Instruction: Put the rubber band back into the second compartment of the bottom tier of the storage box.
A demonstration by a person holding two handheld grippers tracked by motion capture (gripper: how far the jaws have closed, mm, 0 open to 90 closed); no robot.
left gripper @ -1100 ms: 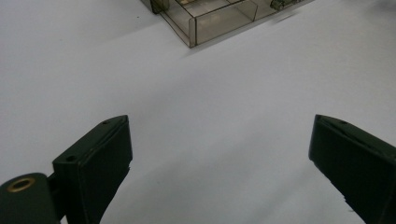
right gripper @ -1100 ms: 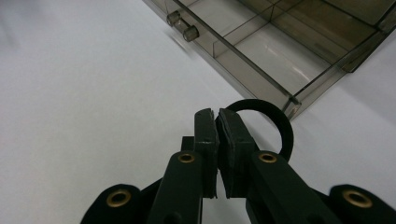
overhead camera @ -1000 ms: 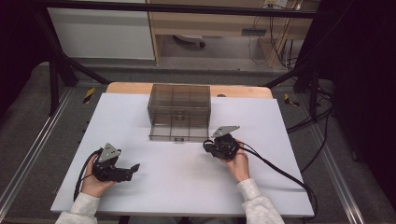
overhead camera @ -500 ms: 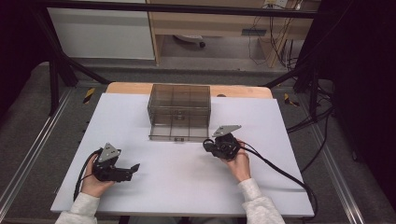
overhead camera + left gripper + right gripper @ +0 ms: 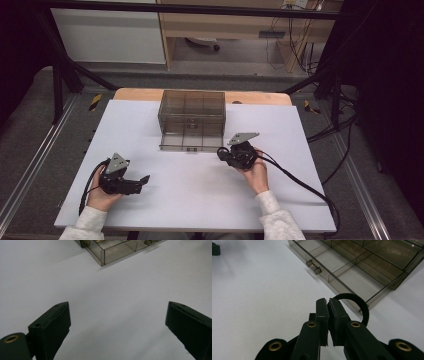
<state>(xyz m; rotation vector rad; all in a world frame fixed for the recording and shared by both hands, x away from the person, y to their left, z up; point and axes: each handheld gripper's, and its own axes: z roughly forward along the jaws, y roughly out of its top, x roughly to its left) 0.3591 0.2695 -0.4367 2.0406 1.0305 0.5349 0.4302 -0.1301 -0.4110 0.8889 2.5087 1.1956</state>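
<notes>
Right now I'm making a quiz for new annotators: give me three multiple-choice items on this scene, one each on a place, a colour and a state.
1. Where is the clear drawer box?
A. at the table's far middle
B. at the near left corner
C. on the floor

2. What colour is the ring in the right gripper?
A. white
B. black
C. red

3. How does the left gripper stand?
A. shut on the ring
B. shut on nothing
C. open

Answers: 1 A, the high view shows it at the far edge. 2 B, the right gripper view shows a black loop. 3 C, bare table lies between its jaws.
</notes>
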